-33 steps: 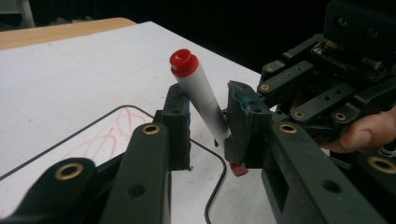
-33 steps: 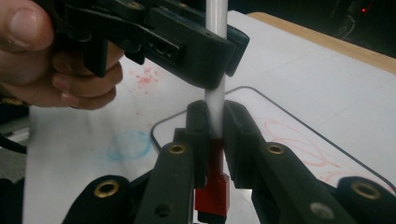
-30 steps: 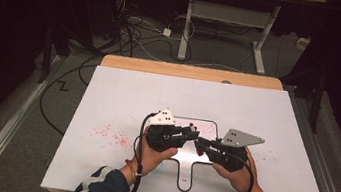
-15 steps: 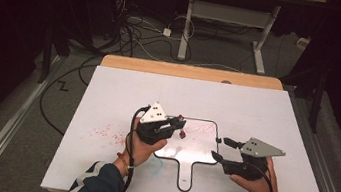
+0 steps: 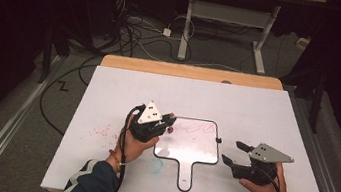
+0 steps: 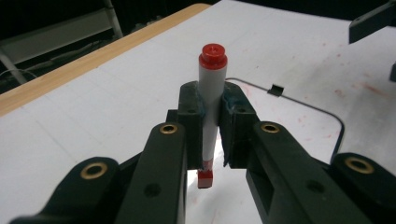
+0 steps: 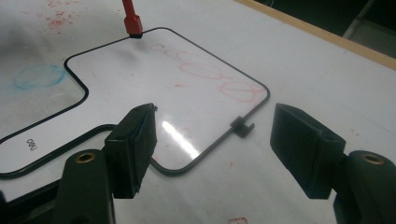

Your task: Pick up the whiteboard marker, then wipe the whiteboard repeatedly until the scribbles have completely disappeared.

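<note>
Now a red marker is gripped over a small whiteboard, with the other gripper released beside it.

The marker (image 6: 211, 107) is clamped upright between the jaws of the left gripper (image 5: 167, 121), its red cap on top and its red tip held at the upper left corner of the whiteboard (image 5: 191, 152). Red loops are drawn along the board's top edge, and a small black clip (image 7: 242, 126) is fixed to its right edge. The right gripper (image 5: 231, 152) is held just off the board's right side; its jaws have just been opening and nothing is between them. A white sheet (image 5: 267, 109) covers the table, marked with red specks (image 5: 103, 131) and a blue circle (image 7: 39, 76). Cables (image 5: 132, 30) are seen on the floor beyond.
</note>
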Action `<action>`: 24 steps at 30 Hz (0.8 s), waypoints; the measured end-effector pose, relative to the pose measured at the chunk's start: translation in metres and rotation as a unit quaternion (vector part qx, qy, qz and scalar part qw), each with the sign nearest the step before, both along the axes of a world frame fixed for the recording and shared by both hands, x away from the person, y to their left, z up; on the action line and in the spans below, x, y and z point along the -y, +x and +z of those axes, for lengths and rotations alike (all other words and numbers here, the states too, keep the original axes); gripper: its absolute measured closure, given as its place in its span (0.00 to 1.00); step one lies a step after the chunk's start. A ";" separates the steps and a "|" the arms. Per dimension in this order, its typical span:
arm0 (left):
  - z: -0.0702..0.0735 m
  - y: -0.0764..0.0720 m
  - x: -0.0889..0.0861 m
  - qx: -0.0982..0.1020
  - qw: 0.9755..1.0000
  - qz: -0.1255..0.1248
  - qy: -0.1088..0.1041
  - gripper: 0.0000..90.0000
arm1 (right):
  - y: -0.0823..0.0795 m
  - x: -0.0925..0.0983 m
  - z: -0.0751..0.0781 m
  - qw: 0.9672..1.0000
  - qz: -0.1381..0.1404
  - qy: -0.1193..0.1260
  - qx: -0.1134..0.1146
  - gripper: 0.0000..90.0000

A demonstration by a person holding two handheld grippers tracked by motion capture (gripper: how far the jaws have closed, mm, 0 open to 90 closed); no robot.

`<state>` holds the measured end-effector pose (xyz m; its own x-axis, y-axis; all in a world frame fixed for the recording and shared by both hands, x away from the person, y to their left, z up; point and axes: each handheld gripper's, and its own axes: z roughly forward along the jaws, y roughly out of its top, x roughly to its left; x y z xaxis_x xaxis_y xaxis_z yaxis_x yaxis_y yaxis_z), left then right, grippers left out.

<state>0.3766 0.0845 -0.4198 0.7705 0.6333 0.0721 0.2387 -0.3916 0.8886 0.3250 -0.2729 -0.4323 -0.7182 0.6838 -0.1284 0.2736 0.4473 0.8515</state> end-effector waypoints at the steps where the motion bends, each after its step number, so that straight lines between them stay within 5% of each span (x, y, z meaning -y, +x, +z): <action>1: 0.000 0.000 -0.002 0.000 1.000 0.003 0.001 0.87 | 0.000 0.000 0.000 1.000 -0.003 -0.003 0.002 0.35; 18: -0.016 0.006 0.006 0.000 0.999 0.021 0.028 0.87 | 0.002 -0.005 -0.002 1.000 0.005 -0.009 0.002 0.36; 24: -0.022 0.018 0.017 0.010 1.000 0.019 -0.001 0.88 | -0.001 -0.004 -0.006 1.000 0.006 -0.020 0.001 0.36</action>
